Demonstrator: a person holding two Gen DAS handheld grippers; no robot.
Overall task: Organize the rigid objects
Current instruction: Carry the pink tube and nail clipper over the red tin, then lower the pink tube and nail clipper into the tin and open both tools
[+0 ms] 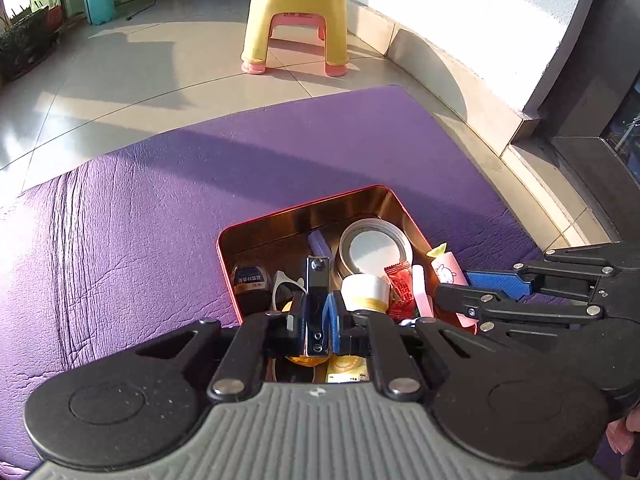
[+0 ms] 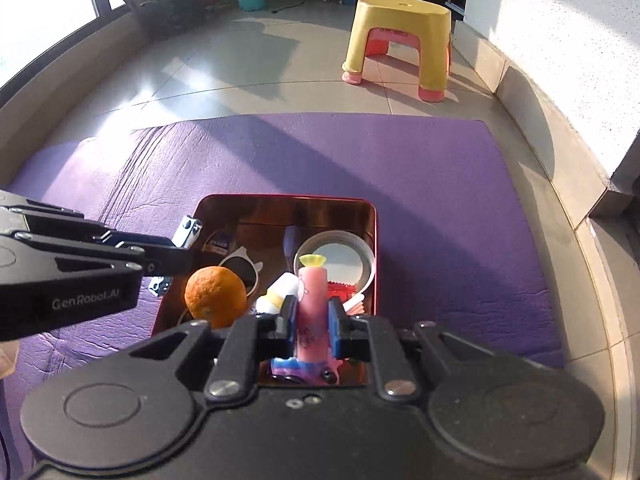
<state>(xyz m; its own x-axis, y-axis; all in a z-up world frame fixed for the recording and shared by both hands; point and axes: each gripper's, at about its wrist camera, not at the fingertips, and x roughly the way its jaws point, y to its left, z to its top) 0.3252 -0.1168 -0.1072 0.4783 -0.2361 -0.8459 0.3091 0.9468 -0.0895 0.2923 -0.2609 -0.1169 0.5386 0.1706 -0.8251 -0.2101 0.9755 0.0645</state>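
The left tongs are clamped on a nail clipper, its long axis running straight out along the fingers, over the red tin on the purple mat. The right tongs are clamped on a pink tube, standing lengthwise between the fingers, yellow tip pointing forward, above the tin.

Sunlit beige tiled floor; yellow stool near white wall; window at left; purple mat.
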